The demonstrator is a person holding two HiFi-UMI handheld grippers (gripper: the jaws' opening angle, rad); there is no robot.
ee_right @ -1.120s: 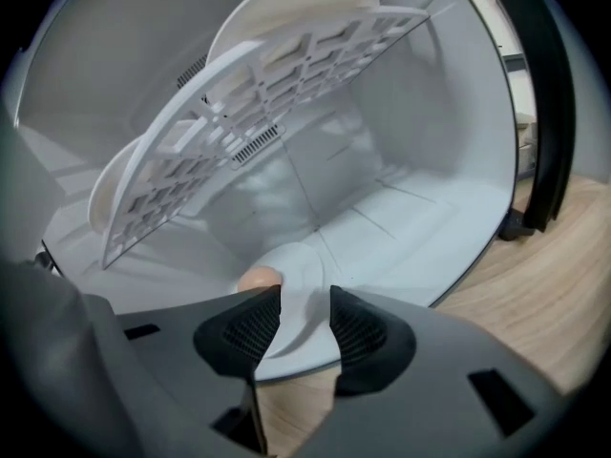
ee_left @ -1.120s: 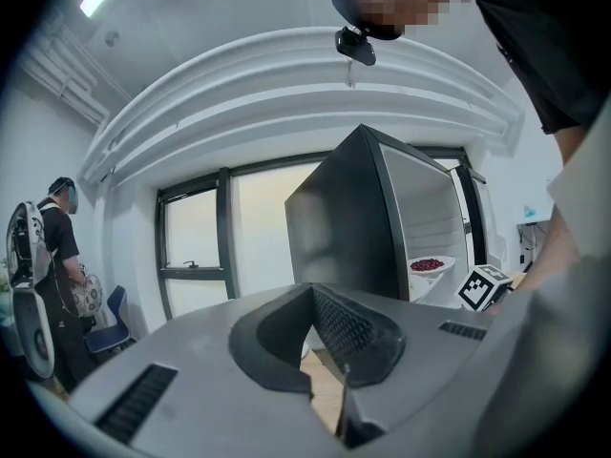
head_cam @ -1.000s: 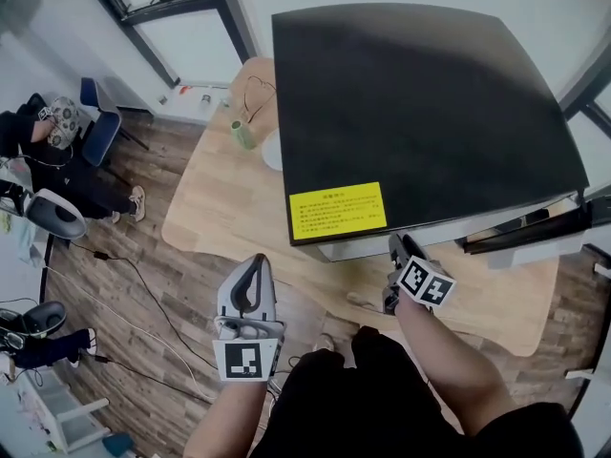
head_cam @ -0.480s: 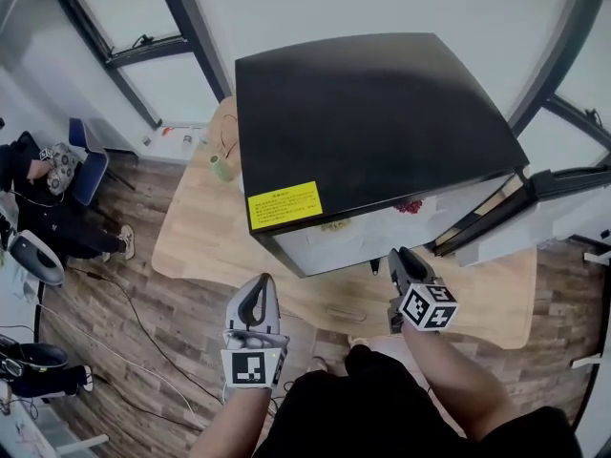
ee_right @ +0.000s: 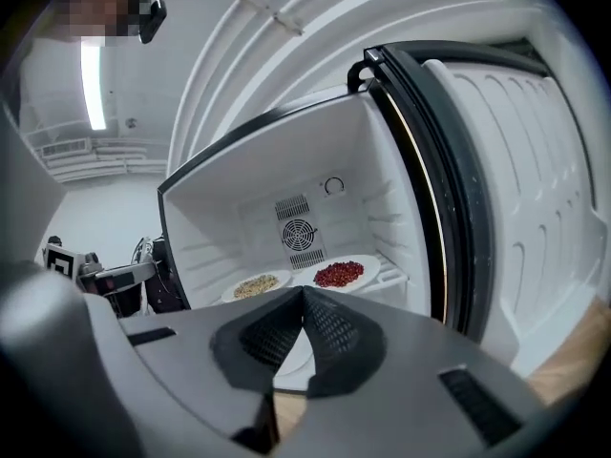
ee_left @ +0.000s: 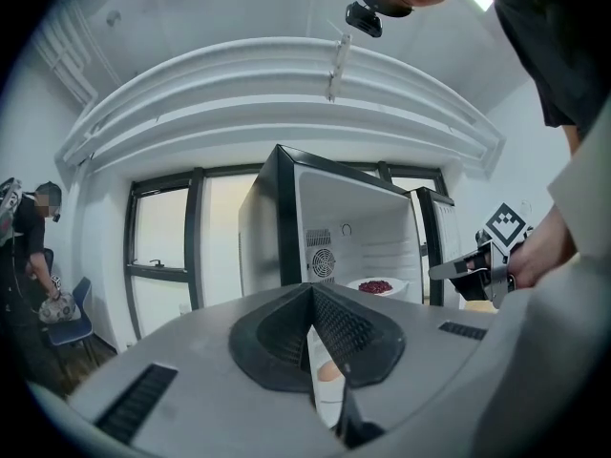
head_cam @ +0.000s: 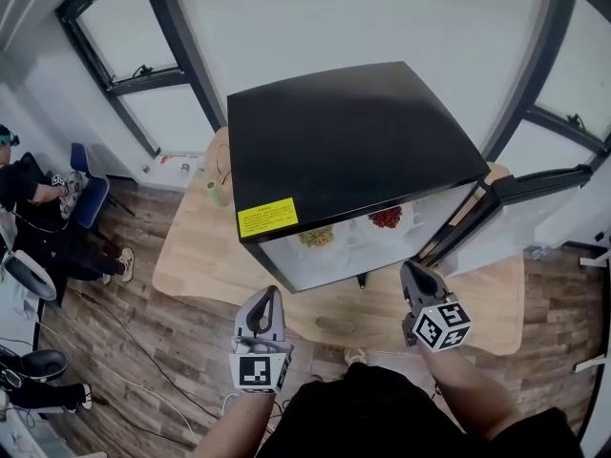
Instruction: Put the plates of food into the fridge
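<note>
A black-topped fridge stands on a wooden table, its door swung open to the right. On its shelf sit a plate of yellowish food and a plate of red food. The right gripper view shows both, the yellowish plate to the left of the red plate. My left gripper hangs in front of the table, shut and empty. My right gripper is just before the open fridge, shut with nothing between its jaws. The left gripper view shows the red plate and the right gripper.
A green roll lies on the table left of the fridge. A person sits by a blue chair at far left. Cables run across the wooden floor. Windows line the back wall.
The view has pulled back from the fridge, and its inside with both plates now shows. Both grippers have drawn back from the fridge front.
</note>
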